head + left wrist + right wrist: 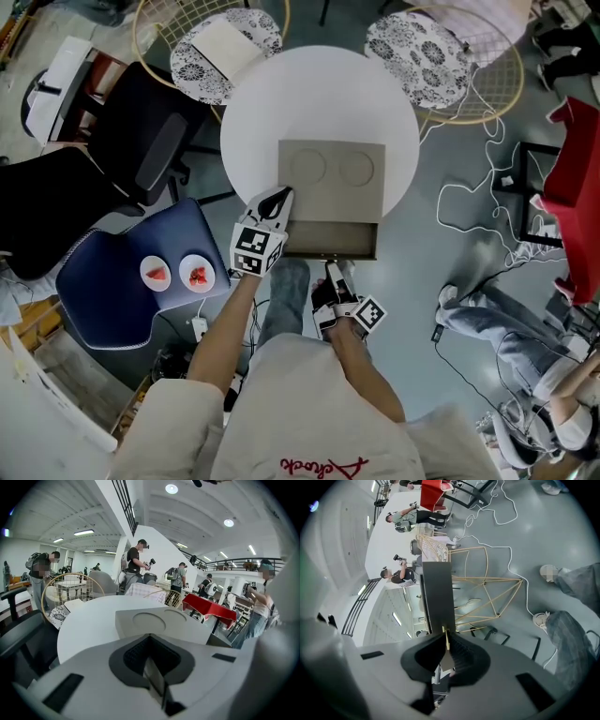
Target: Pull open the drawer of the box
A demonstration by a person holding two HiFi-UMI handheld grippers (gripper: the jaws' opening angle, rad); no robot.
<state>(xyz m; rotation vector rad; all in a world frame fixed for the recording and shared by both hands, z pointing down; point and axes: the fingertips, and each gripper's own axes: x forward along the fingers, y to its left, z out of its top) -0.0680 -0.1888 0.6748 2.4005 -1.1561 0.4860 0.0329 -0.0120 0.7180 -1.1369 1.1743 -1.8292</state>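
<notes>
A flat beige box (333, 169) with two round hollows in its top lies on the round white table (281, 94). Its drawer (330, 239) stands pulled out toward me, past the table's near edge. My left gripper (277, 200) is shut, and its tip rests at the box's front left corner. In the left gripper view the box (159, 623) lies just beyond the shut jaws of the left gripper (152, 667). My right gripper (332, 270) is shut on the small brass handle (447, 639) of the drawer front (437, 597).
Two wire chairs with patterned cushions (225, 42) (417, 56) stand behind the table. A black office chair (141, 141) and a blue seat (122, 281) carrying two small plates (176, 273) are at the left. Cables (469, 197) trail over the floor at the right, near a person's legs (506, 319).
</notes>
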